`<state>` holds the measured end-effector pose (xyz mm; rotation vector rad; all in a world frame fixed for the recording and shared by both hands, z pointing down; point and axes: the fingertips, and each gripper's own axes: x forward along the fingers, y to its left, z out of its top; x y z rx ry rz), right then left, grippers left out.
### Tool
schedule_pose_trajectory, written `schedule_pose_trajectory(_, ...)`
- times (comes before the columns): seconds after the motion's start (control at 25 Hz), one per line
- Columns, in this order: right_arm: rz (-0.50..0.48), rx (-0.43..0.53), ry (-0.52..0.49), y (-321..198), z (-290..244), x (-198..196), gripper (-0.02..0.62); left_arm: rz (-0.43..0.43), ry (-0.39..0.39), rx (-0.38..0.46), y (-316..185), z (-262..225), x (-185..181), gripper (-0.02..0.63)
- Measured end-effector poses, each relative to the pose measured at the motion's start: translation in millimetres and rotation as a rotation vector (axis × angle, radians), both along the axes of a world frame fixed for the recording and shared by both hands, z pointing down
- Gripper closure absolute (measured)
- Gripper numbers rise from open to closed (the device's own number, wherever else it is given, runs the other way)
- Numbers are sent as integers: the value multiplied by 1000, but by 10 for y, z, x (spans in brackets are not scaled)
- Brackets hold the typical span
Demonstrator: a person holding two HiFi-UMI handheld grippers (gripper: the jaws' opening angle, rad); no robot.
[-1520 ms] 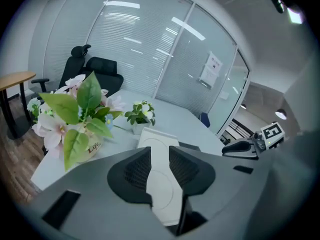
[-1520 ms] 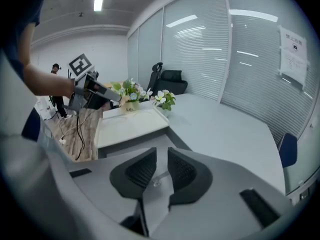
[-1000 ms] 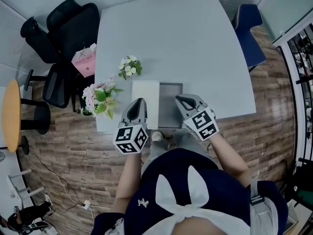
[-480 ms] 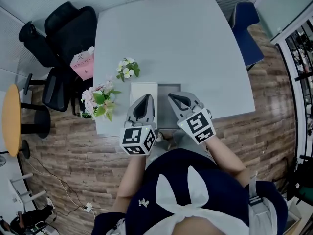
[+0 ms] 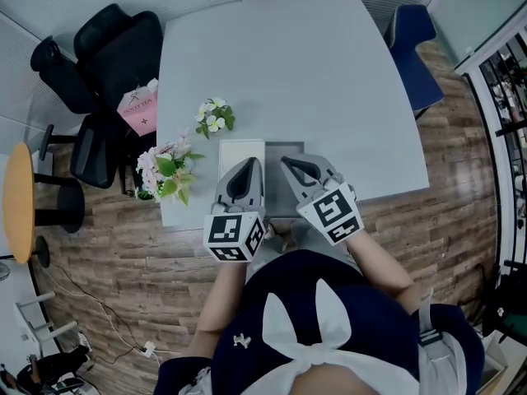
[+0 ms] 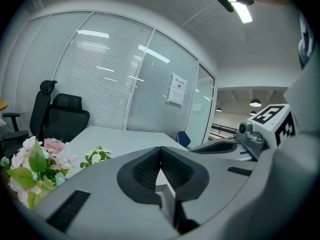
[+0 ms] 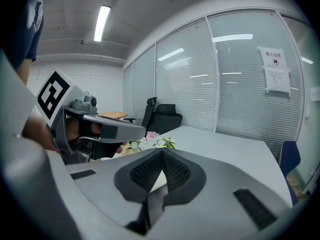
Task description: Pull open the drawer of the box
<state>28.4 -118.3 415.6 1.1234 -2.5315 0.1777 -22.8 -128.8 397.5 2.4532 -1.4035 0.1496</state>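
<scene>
The box lies flat at the table's near edge, with a white part (image 5: 240, 149) on the left and a grey part (image 5: 290, 148) on the right. Whether the grey part is the drawer I cannot tell. My left gripper (image 5: 245, 165) hovers over the white part with its jaws shut and nothing between them. My right gripper (image 5: 289, 164) hovers over the grey part, also shut and empty. In the left gripper view the ribbed pads (image 6: 172, 170) meet at a point. The right gripper view shows its pads (image 7: 174, 171) closed the same way. Both grippers cover much of the box.
The pale grey table (image 5: 305, 72) carries a small white bouquet (image 5: 216, 115) and a larger pink bouquet (image 5: 169, 169) left of the box. A black chair (image 5: 107, 56) holds a pink bag (image 5: 140, 105). A blue chair (image 5: 416, 48) stands at the right.
Both grippers have risen and drawn closer together over the box, the left one shifting right. Over the last half second they barely moved.
</scene>
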Motion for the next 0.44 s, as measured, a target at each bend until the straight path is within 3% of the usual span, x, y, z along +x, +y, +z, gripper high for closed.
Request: schedule_pose_trajectory(0.44, -3, -9, -1, 4, 11, 8, 594, 7, -6, -7, 34, 19, 30, 583)
